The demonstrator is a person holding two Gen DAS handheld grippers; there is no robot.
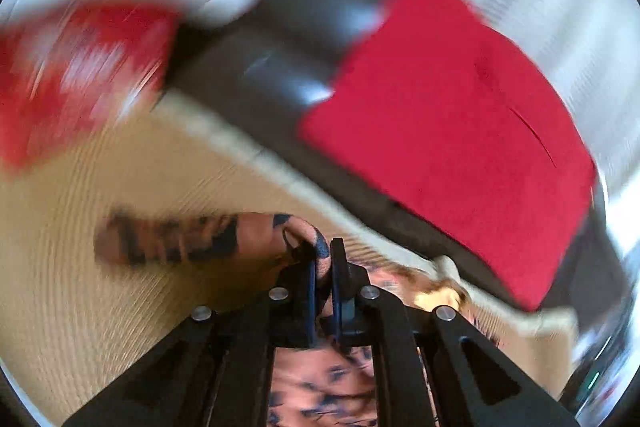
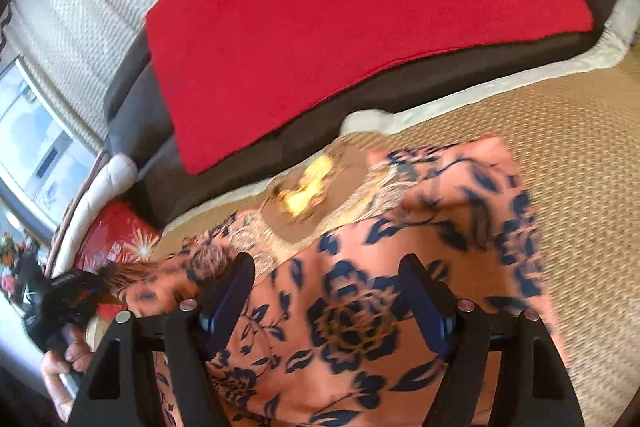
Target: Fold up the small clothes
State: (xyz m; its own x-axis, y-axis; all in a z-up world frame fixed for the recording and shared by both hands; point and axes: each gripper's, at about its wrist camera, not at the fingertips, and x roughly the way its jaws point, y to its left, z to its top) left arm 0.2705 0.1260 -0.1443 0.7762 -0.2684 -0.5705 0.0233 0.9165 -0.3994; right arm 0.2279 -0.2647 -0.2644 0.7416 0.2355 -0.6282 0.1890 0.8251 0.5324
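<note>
Folding a floral garment (image 2: pixel 400 267) on a woven mat (image 2: pixel 560 131).
Left gripper (image 1: pixel 322 267) is clenched on its edge; right gripper (image 2: pixel 328 291), fingers spread, is held directly above the cloth.

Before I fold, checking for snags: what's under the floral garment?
The woven mat shows around the floral garment and through its neckline; what lies beneath the fabric itself is covered.

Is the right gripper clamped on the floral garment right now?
No. The right gripper is open, its fingers spread apart over the floral garment.
</note>
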